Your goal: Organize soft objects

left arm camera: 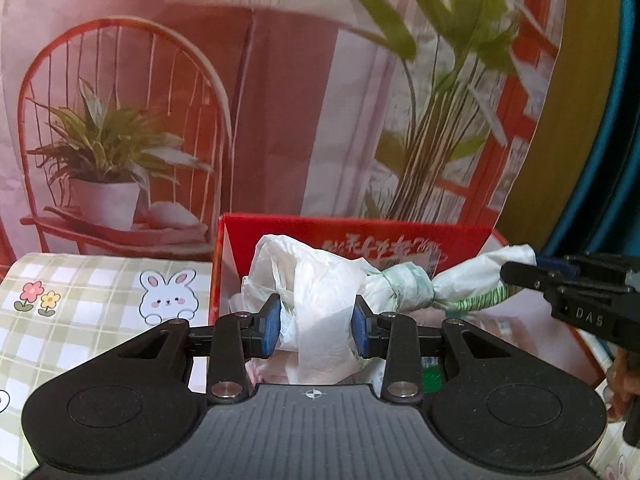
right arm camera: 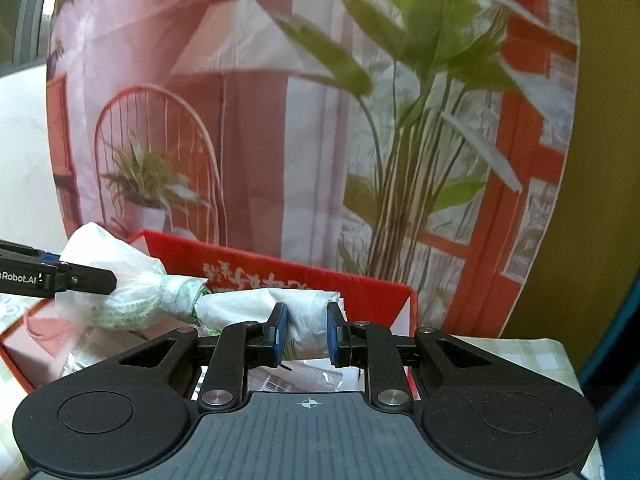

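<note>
While both grippers grip it, the bag (left arm camera: 320,280) hangs stretched between them, above the open red box (left arm camera: 400,236). It is a white plastic bag, twisted and knotted in the middle, with green print near the knot.

The left gripper (left arm camera: 316,330) is clenched on the left, fuller end of the bag: the crumpled white plastic fills the gap between its blue pads (left arm camera: 272,330) and bulges above and below them. In the right wrist view this same gripper comes in from the left edge, with its black fingertip lying against the puffy end of the bag.

The right gripper (right arm camera: 306,334) grasps the right, thinner end, which is rolled into a tight tube and pressed between its blue pads (right arm camera: 280,332). In the left wrist view it enters from the right edge and holds the narrow tail of the bag.

The box stands on a table with a checked cloth (left arm camera: 80,300), green and white, which has a rabbit (left arm camera: 170,294) and small flowers drawn on it. The cloth lies to the left of the box and also to the right of it. Inside the box some other plastic wrappings lie under the bag, but I cannot tell what they are.

Behind the box, on the far side, stands a printed backdrop (left arm camera: 280,100) with a red chair, potted plants and a red window frame.
</note>
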The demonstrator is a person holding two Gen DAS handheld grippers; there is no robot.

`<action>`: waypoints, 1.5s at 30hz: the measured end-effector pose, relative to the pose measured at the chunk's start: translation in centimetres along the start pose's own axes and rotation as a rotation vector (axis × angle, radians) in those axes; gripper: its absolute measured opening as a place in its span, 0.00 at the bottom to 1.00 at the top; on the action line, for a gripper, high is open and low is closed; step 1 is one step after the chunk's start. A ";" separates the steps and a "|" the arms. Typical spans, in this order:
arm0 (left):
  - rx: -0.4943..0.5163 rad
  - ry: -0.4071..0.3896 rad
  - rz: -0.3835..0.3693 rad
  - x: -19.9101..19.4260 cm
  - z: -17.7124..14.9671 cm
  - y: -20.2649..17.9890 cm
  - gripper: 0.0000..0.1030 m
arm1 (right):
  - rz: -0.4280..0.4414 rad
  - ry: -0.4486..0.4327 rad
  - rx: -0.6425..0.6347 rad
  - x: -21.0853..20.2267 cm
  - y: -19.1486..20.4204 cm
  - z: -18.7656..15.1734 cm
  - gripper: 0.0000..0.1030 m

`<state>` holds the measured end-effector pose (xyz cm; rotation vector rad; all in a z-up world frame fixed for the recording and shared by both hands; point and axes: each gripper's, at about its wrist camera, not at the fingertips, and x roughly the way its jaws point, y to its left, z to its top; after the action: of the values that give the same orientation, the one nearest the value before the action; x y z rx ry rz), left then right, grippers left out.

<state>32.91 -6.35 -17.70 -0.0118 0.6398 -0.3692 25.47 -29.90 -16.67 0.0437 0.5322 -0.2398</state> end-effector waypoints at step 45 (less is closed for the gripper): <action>0.056 -0.322 0.173 -22.6 0.8 -4.7 1.00 | -0.020 -0.276 0.094 -20.5 2.5 3.9 1.00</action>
<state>15.09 -3.17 -3.29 0.0370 0.3090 -0.2113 10.94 -23.47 -2.96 0.0947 0.2470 -0.2853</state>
